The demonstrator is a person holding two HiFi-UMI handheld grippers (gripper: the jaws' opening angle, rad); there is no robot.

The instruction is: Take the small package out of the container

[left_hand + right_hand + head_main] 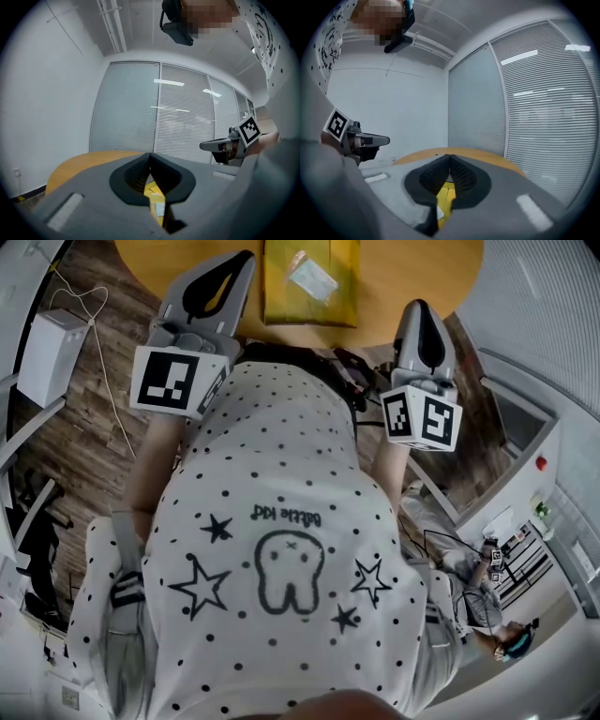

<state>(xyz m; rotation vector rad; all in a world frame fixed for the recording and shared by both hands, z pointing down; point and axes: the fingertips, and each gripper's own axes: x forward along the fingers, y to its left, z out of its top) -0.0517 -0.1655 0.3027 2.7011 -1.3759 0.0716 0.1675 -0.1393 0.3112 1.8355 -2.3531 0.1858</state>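
Left claw (246, 259) and right claw (418, 307) are noted shut and empty, short of the flat yellow padded mailer (289, 302) at the round wooden tabletop's (403, 268) near edge; opening before approach is advised.

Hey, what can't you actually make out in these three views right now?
- The yellow padded envelope on the round wooden table: its far end is cut off by the head view's top edge, and in both gripper views the shut jaws cover most of it.
- The white rectangular patch on it: label or packet, too small to tell, head view.
- The envelope's contents: hidden in every view.
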